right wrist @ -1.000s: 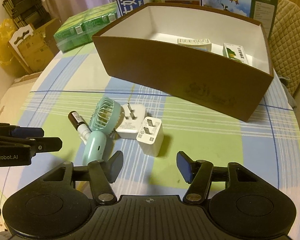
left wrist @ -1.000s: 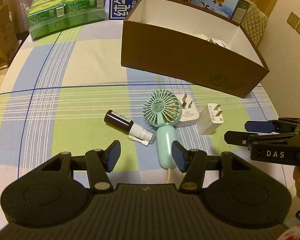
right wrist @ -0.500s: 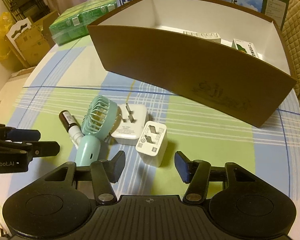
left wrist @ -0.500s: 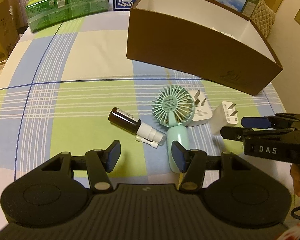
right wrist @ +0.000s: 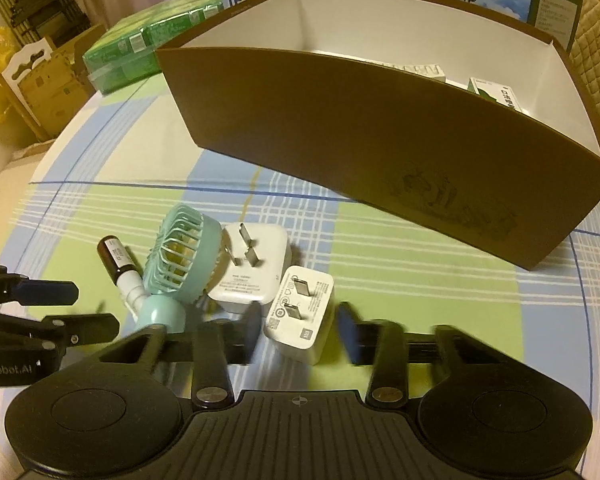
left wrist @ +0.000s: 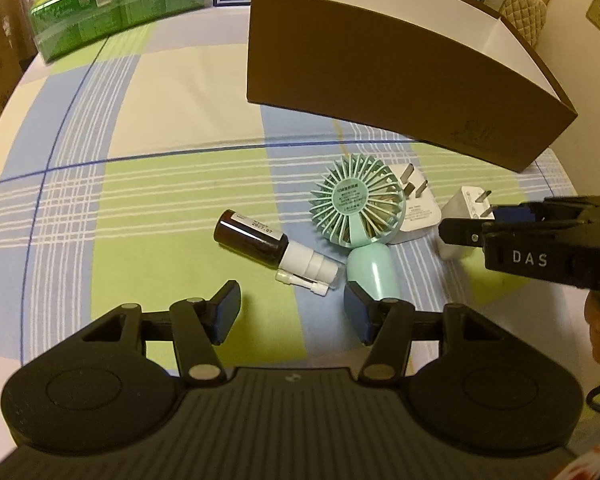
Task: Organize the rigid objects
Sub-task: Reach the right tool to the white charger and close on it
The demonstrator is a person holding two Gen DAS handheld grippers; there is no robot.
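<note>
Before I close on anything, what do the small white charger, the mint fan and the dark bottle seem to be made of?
White charger: looks like hard glossy plastic, smooth faces with printed marks and two metal prongs.
Mint fan: apparently moulded plastic, thin grille ribs, soft sheen on the handle.
Dark bottle: brown glass or dark plastic, cannot tell; it shines and carries a paper label and a white plastic cap.

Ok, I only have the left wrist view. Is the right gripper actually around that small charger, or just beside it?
Observer: Around it. In the right wrist view the small charger lies between the fingers of the right gripper. Its jaws have just been closing, and blur hides whether the pads touch yet.
Operator: Is the box empty? I see only its walls.
Observer: No. A white carton and a green-and-white carton lie at the right end of the box.
</note>
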